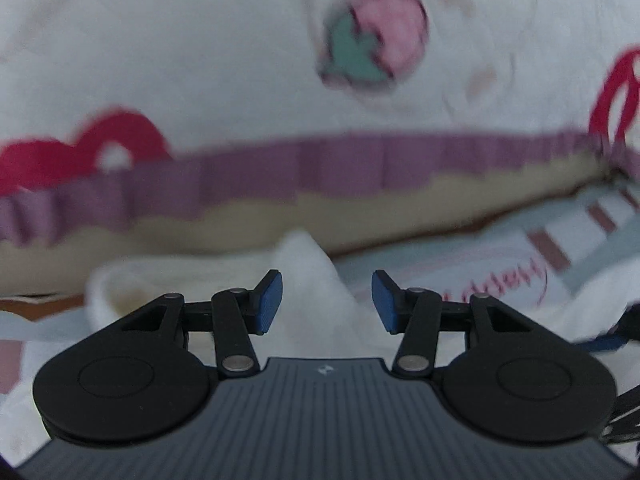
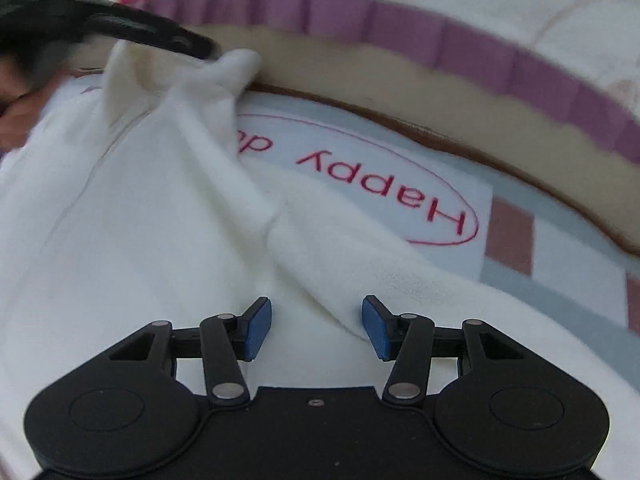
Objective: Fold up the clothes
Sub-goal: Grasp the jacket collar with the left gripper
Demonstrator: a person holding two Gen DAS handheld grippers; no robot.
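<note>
Nearest the left wrist camera, the left gripper (image 1: 327,302) fills the lower frame, its jaws spread with a peak of the white garment (image 1: 316,280) rising between them, untouched by the blue pads (image 1: 269,303). Behind runs a purple ruffled trim (image 1: 320,164) under a white sheet with a strawberry print (image 1: 374,50).

From the right wrist view, the right gripper (image 2: 317,328) sits at the bottom, jaws spread over a fold of the white garment (image 2: 160,220), pinching nothing. That cloth covers the left and centre, draped across a mat reading "Happy" (image 2: 380,184). At upper left the left gripper (image 2: 214,51) meets a raised corner of the garment; its grip cannot be told there.
</note>
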